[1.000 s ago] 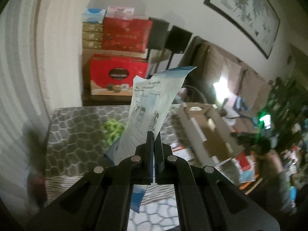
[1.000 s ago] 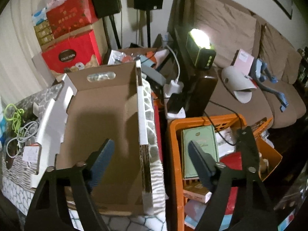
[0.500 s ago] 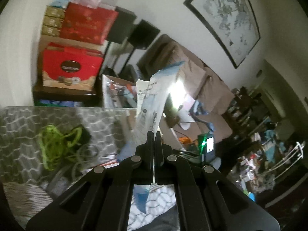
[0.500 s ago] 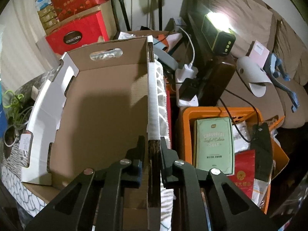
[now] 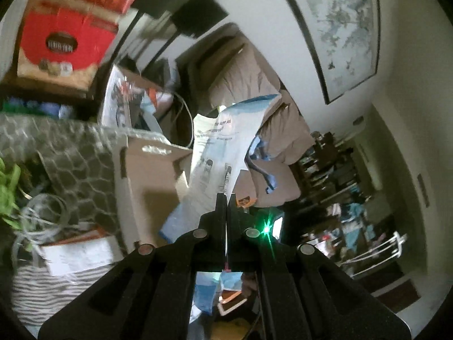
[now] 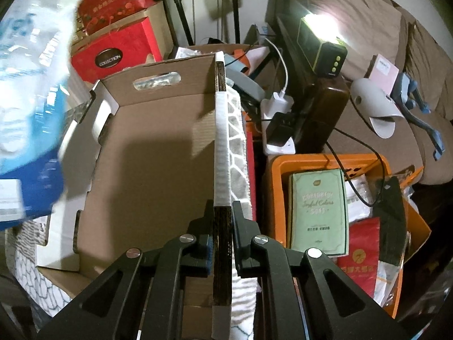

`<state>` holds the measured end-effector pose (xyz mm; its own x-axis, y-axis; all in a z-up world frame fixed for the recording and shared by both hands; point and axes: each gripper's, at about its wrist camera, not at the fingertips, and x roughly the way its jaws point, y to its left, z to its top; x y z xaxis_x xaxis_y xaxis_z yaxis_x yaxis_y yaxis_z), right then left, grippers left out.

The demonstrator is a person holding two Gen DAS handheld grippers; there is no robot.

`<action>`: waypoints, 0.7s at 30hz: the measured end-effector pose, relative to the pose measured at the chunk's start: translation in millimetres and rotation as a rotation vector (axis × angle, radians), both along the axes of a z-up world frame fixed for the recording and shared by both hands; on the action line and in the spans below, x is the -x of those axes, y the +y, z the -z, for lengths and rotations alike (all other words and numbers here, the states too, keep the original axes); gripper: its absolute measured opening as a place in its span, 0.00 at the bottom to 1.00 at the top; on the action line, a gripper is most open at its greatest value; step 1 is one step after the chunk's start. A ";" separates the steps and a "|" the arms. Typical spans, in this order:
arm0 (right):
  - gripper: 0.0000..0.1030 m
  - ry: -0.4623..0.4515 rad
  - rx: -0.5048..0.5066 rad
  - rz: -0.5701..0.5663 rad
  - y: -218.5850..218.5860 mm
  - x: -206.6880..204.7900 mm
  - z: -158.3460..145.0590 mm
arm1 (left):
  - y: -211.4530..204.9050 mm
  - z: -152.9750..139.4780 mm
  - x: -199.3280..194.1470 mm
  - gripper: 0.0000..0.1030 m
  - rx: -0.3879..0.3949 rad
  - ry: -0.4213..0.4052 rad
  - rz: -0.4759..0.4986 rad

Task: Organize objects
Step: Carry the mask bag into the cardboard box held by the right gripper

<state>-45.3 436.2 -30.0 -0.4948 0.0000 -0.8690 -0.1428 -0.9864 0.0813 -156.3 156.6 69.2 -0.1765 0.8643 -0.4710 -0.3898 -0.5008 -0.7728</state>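
2 tools are in play and both are clenched on something. My right tool (image 6: 222,218) grips the right-hand wall of the cardboard box (image 6: 158,153), the pads pinching the rim where the dark edge meets the white taped strip; I judge that this hold is there to steady the box and keep its mouth open for what is coming in. Its jaws have just been closing, and the wall is now between them. Beyond that tool the box interior lies empty and brown, with a hand-hole cut in the far wall. Right of the tool, just beside the box, sits an orange crate (image 6: 286,164) with a pale green book (image 6: 318,212) and a red packet in it. Further off are the sofa and a lit green-and-black lamp (image 6: 322,45).

My left tool (image 5: 226,198) is shut tight on a thin blue and white printed pouch (image 5: 218,155), which stands up ahead of the pads and hangs a little below them. I pinch it near its lower part, so the limp sheet flops forward. From the right wrist view the same pouch (image 6: 31,99) shows blurred at the left edge, over the box's left wall, so I judge it is on its way into the box. Past the left tool lies the box again, then to its left the patterned surface (image 5: 70,153) with a coil of grey cable (image 5: 42,215). Dropping the pouch in looks to be the step in hand.
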 end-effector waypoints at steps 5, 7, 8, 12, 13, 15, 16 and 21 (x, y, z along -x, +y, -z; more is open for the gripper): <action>0.10 -0.001 0.008 -0.003 0.4 -0.3 -0.3 | 19.9 41.1 7.5 0.00 -0.027 -0.100 -0.016; 0.10 -0.002 0.008 -0.003 1.1 0.1 -0.3 | 28.3 54.8 10.2 0.00 -0.030 -0.135 -0.026; 0.10 -0.001 0.007 -0.003 1.2 0.1 -0.2 | 32.1 63.5 12.1 0.00 -0.031 -0.156 -0.030; 0.10 -0.002 0.009 -0.003 1.0 0.1 -0.2 | 43.1 89.6 17.2 0.00 -0.034 -0.224 -0.034; 0.10 -0.003 0.008 -0.004 0.8 0.1 -0.1 | 45.1 94.8 18.6 0.00 -0.032 -0.238 -0.035; 0.10 -0.003 0.009 -0.004 -0.2 -0.2 -0.6 | 47.1 102.4 19.6 0.00 -0.028 -0.259 -0.042; 0.10 -0.003 0.008 -0.004 -0.3 -0.2 -0.6 | 48.1 105.8 19.5 0.00 -0.020 -0.262 -0.044; 0.10 -0.003 0.010 -0.004 -0.4 -0.4 -0.7 | 56.4 116.6 18.2 0.00 0.079 -0.231 -0.045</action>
